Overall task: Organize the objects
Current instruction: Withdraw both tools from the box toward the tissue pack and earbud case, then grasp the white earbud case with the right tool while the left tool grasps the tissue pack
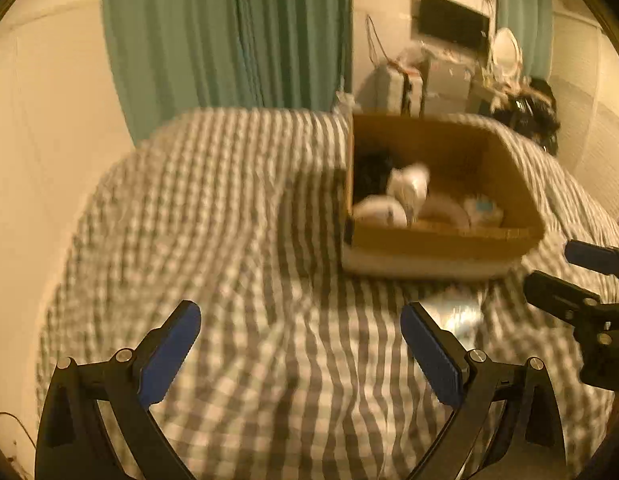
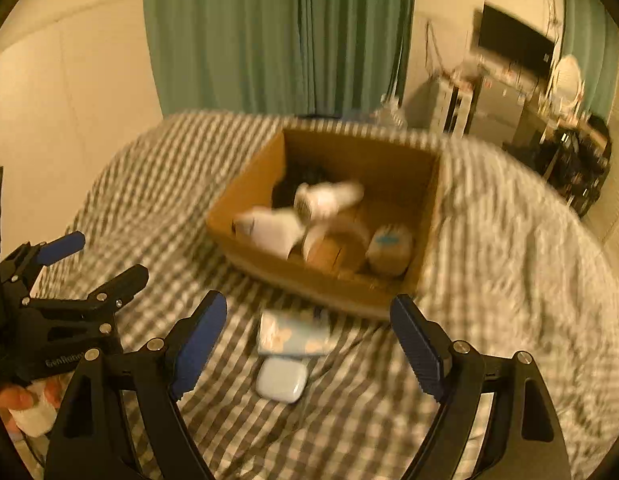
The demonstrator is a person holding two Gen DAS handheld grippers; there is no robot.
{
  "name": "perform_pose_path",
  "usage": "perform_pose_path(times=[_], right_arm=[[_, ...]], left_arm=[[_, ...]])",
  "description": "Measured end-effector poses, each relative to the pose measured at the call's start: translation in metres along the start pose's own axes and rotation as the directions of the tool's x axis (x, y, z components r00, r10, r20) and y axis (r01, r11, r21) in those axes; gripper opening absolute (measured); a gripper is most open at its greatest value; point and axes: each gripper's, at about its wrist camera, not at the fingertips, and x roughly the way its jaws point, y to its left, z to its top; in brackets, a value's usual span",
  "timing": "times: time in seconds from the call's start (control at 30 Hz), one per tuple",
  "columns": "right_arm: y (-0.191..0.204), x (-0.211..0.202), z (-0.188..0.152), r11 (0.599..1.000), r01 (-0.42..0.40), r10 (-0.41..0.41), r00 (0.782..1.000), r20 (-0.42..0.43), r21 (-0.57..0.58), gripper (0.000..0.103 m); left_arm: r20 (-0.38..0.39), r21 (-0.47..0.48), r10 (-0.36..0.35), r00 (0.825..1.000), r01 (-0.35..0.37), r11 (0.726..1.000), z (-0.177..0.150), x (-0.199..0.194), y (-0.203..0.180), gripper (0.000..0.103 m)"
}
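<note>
1. Left gripper (image 1: 300,334): jaws wide apart, empty, over the checked bedspread (image 1: 229,240).
2. Right gripper (image 2: 308,332): jaws wide apart, empty.
3. Box (image 2: 429,208): cardboard, open-topped, at 12 o'clock of the right gripper; holds white bottles (image 2: 327,200), a tape roll (image 2: 333,246) and a jar (image 2: 391,250). Blurred.
4. Packet (image 2: 293,332): pale blue, flat on the bedspread, just before the box, between the right jaws.
5. Case (image 2: 281,378): white, touching the packet at its 6 o'clock.

Both wrist views face the box (image 1: 441,240) (image 2: 321,280) closely; left camera leftward.
</note>
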Motion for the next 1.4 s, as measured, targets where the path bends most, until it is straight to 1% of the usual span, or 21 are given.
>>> perform_pose_path(times=[0.03,0.1,0.13,0.17,0.3,0.33,0.4,0.43,0.57,0.63,0.7,0.8,0.9,0.93,1.0,1.03,1.1,1.13,1.2,1.27,1.4], right_arm=[[0.000,0.013,-0.007,1.000,-0.017,0.018,1.000,-0.025,0.014,0.084],[0.002,0.030,-0.015,0.999,-0.034,0.035,0.997,-0.061,0.017,0.084],[0.003,0.041,-0.020,0.999,-0.030,0.032,0.996,-0.082,0.019,0.084],[0.004,0.047,-0.024,0.999,-0.024,0.026,0.995,-0.092,0.024,0.084],[0.006,0.078,-0.045,0.997,-0.031,0.041,0.989,-0.144,0.068,0.084],[0.007,0.083,-0.049,0.998,-0.016,0.026,0.988,-0.149,0.064,0.083],[0.011,0.093,-0.054,0.999,0.009,-0.003,0.983,-0.183,0.034,0.079],[0.014,0.098,-0.056,1.000,-0.002,0.006,0.980,-0.199,0.021,0.076],[0.023,0.103,-0.060,1.000,-0.006,0.002,0.977,-0.213,-0.018,0.073],[0.026,0.109,-0.063,1.000,-0.002,-0.005,0.970,-0.243,-0.030,0.063],[0.030,0.111,-0.065,0.999,-0.008,-0.002,0.966,-0.257,-0.039,0.062],[0.035,0.115,-0.068,0.998,0.012,-0.030,0.961,-0.276,-0.065,0.062],[0.032,0.125,-0.072,0.999,0.009,-0.025,0.943,-0.332,-0.048,0.056],[0.030,0.125,-0.072,0.999,0.011,-0.023,0.942,-0.336,-0.039,0.053],[0.025,0.114,-0.070,1.000,-0.002,0.000,0.952,-0.306,-0.007,0.053],[0.021,0.101,-0.067,1.000,-0.009,0.012,0.963,-0.269,0.014,0.053],[0.007,0.075,-0.060,0.996,-0.038,0.053,0.977,-0.206,0.077,0.053],[0.001,0.067,-0.057,0.995,-0.044,0.062,0.980,-0.189,0.094,0.053],[-0.013,0.053,-0.050,0.994,-0.027,0.044,0.986,-0.161,0.108,0.053],[-0.027,0.044,-0.041,0.994,0.013,0.002,0.990,-0.140,0.108,0.053],[-0.051,0.030,-0.029,0.991,0.068,-0.056,0.992,-0.112,0.112,0.053]], left_arm=[[-0.015,0.001,-0.006,1.000,0.006,1.000,-0.004,0.006,-0.001,0.103],[-0.028,0.020,0.018,0.999,-0.017,1.000,-0.006,0.013,-0.002,0.103],[-0.032,0.020,0.033,0.999,-0.032,0.999,-0.007,0.015,-0.001,0.103],[-0.038,0.018,0.032,0.999,-0.031,0.999,-0.008,0.017,0.000,0.103],[-0.099,-0.026,0.043,0.994,-0.046,0.999,-0.011,0.030,0.012,0.103],[-0.114,-0.044,0.041,0.993,-0.046,0.998,-0.012,0.033,0.016,0.103],[-0.127,-0.066,0.033,0.991,-0.042,0.997,-0.013,0.035,0.020,0.103],[-0.129,-0.070,0.031,0.991,-0.041,0.997,-0.012,0.035,0.021,0.103],[-0.127,-0.062,0.040,0.991,-0.048,0.997,-0.015,0.033,0.018,0.103],[-0.134,-0.057,0.042,0.990,-0.050,0.997,-0.016,0.035,0.017,0.103],[-0.136,-0.048,0.050,0.989,-0.057,0.997,-0.017,0.035,0.015,0.103],[-0.137,-0.047,0.056,0.989,-0.063,0.997,-0.016,0.038,0.015,0.103],[-0.131,-0.042,0.073,0.989,-0.079,0.996,-0.017,0.037,0.014,0.103],[-0.129,-0.035,0.078,0.989,-0.083,0.996,-0.018,0.038,0.013,0.103],[-0.124,-0.022,0.083,0.989,-0.086,0.996,-0.018,0.036,0.010,0.103],[-0.125,-0.011,0.082,0.989,-0.084,0.996,-0.018,0.036,0.008,0.103],[-0.128,0.011,0.085,0.988,-0.085,0.996,-0.017,0.037,0.001,0.103],[-0.126,0.030,0.087,0.988,-0.083,0.996,-0.016,0.037,-0.006,0.103],[-0.115,0.054,0.065,0.991,-0.059,0.997,-0.014,0.035,-0.019,0.103],[-0.099,0.072,0.018,0.995,-0.011,0.997,-0.011,0.034,-0.037,0.103],[-0.103,0.103,-0.076,0.992,0.087,0.991,-0.008,0.043,-0.071,0.103]])
